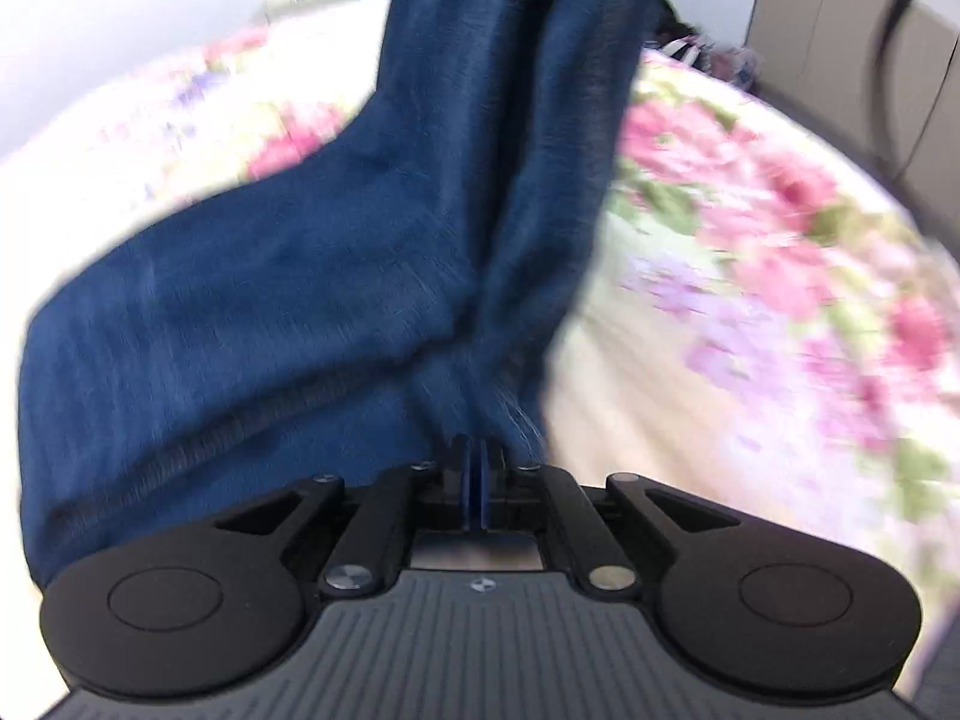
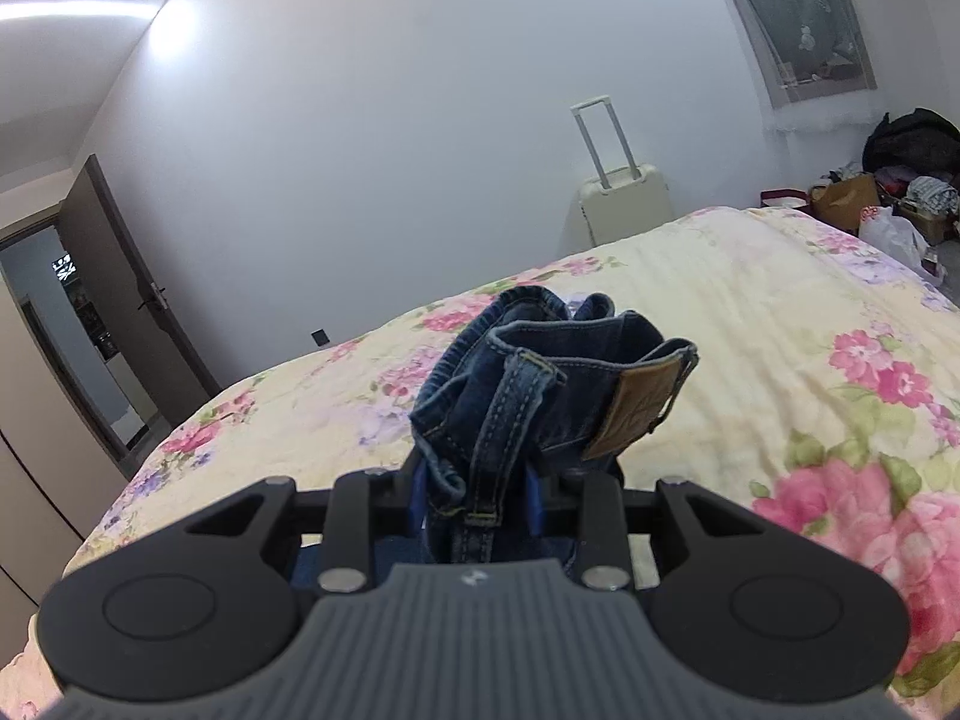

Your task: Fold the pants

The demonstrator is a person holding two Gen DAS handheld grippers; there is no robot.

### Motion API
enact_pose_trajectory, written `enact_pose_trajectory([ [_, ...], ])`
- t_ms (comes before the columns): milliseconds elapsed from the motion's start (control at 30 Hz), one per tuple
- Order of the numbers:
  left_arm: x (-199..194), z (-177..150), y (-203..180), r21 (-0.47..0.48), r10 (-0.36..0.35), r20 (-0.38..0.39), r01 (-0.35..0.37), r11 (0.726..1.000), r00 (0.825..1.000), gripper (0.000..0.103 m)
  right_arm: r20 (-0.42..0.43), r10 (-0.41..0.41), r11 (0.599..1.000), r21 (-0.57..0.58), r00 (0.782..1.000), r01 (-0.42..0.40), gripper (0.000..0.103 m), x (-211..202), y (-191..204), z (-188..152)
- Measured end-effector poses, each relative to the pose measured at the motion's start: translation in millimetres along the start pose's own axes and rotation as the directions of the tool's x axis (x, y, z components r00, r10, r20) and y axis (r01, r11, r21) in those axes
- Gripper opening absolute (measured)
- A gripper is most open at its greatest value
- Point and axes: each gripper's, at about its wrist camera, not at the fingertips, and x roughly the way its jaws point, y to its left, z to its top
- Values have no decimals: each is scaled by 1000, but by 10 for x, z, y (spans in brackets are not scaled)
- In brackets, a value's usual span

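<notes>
Dark blue denim jeans (image 1: 336, 276), soft and creased, hanging through the centre of the left wrist view from the top edge down to the left gripper (image 1: 478, 450). Left gripper's jaws pressed together on a thin fold of the cloth at lower centre, blue pads just showing. One leg billowing out to the lower left with a stitched hem along its edge, the other a narrower column to the right. Much of that view blurred.

In the right wrist view, bunched waistband of the jeans (image 2: 540, 384) standing up at centre, clamped in the right gripper (image 2: 480, 498), jaws partly apart around the thick wad. Pale contrast stitching, a belt loop (image 2: 498, 432) running down the middle, a tan leather patch (image 2: 636, 414) at the right of the waistband; its embossing too faint to read.

Beneath, a bed (image 2: 750, 300) under a cream quilted cover printed with pink and lilac flowers and green leaves. Behind the bed, upper centre, a cream hard-shell suitcase (image 2: 624, 192) with its handle raised against a plain white wall. Dark door (image 2: 132, 288) ajar at left. Heap of clothes and bags (image 2: 888, 192) at far right, under a grey patterned curtain (image 2: 798, 12).
</notes>
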Motion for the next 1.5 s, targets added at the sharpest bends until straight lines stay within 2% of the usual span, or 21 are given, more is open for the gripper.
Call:
enact_pose_trajectory([
  [33, -91, -47, 17, -6, -28, 7, 28, 1000, 1000, 4, 0, 1, 1000, -16, 1000, -1, 27, 11, 123, -5],
  [67, -203, -99, 20, 5, -20, 25, 20, 1000, 999, 9, 0, 1, 1000, -29, 1000, -1, 27, 24, 221, -9],
  [167, -547, -220, 179, -31, 25, 87, -22, 999, 996, 11, -10, 6, 998, -66, 1000, -6, 27, 104, 534, -28],
  [267, -892, -340, 533, -153, 127, 149, -104, 983, 981, 15, -28, 17, 995, -101, 999, -20, 27, 183, 853, -88],
  [300, -977, -384, 656, -200, 179, 158, -146, 969, 971, 15, -34, 22, 994, -109, 999, -26, 27, 212, 944, -118],
  [367, -1137, -478, 931, -315, 305, 150, -247, 916, 940, 15, -47, 28, 991, -129, 999, -33, 27, 282, 1144, -195],
  [433, -1250, -598, 1187, -401, 399, 139, -316, 860, 906, 15, -64, 31, 988, -147, 997, -40, 27, 374, 1339, -286],
  [467, -1290, -661, 1319, -442, 428, 129, -335, 832, 894, 15, -74, 29, 987, -156, 997, -41, 27, 425, 1423, -329],
  [533, -1354, -806, 1558, -523, 445, 117, -326, 787, 888, 15, -98, 20, 981, -192, 995, -38, 26, 556, 1615, -458],
  [600, -1381, -975, 1763, -596, 432, 115, -285, 750, 895, 15, -126, 15, 972, -233, 992, -44, 26, 692, 1801, -597],
  [667, -1361, -1081, 1935, -638, 406, 115, -245, 730, 907, 15, -172, 11, 962, -267, 985, -58, 26, 853, 1975, -789],
  [767, -1348, -1166, 2011, -650, 378, 127, -211, 730, 917, 15, -273, -12, 937, -338, 962, -84, 26, 1172, 2206, -1243],
  [867, -1308, -1197, 2057, -663, 325, 170, -137, 736, 930, 18, -369, -61, 896, -430, 927, -112, 25, 1441, 2340, -1741],
  [1033, -1261, -1188, 2149, -687, 231, 226, -14, 726, 946, 26, -420, -145, 810, -571, 896, -136, 26, 1620, 2381, -2219],
  [1100, -1265, -1190, 2211, -706, 193, 252, 44, 706, 948, 32, -437, -150, 801, -579, 887, -150, 31, 1657, 2336, -2233],
  [1167, -1274, -1145, 2285, -717, 155, 276, 96, 690, 948, 45, -460, -116, 828, -535, 881, -170, 36, 1662, 2292, -2154],
  [1233, -1275, -1028, 2355, -704, 116, 297, 135, 697, 948, 51, -469, -80, 851, -492, 880, -185, 37, 1613, 2253, -2039],
  [1333, -1219, -763, 2457, -689, 74, 324, 182, 701, 943, 60, -480, -15, 891, -404, 877, -206, 52, 1468, 2146, -1833],
  [1367, -1179, -665, 2498, -689, 63, 329, 194, 699, 942, 63, -472, -1, 900, -385, 882, -205, 60, 1407, 2110, -1761],
  [1433, -1041, -461, 2590, -689, 59, 335, 202, 696, 940, 65, -442, 17, 905, -375, 897, -202, 61, 1268, 2025, -1603],
  [1500, -851, -300, 2693, -701, 26, 331, 228, 676, 943, 66, -409, 9, 909, -376, 913, -177, 61, 1176, 1904, -1452],
])
